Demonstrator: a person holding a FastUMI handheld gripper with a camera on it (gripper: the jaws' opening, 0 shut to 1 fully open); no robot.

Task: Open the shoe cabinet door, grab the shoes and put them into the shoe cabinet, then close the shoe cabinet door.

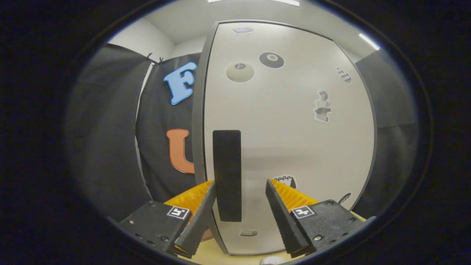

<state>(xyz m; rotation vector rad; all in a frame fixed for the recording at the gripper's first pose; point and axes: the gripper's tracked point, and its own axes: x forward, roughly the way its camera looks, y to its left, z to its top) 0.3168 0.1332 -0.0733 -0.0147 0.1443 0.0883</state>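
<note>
Two fingers of the tongs (240,187) stand spread apart in front of the shoe cabinet door (294,140), pinching nothing. Between them, nearer the left finger, rises the door's dark upright handle (227,175), a flat vertical bar set close to the door's left edge. That placement suggests the opening step of the task is in hand: the tongs appear lined up so that the handle falls inside the gap, ready to be pinched and pulled. Whether the left finger already touches the handle cannot be told; the right finger stands clear of it. The pale door looks shut, or nearly so, and carries several stickers, among them two billiard balls (271,59) high up and a small bust (322,106) toward the right. A strip of light wooden surface (215,255) shows beneath the fingers. Black cloth walls hang on both sides of the cabinet.
</note>
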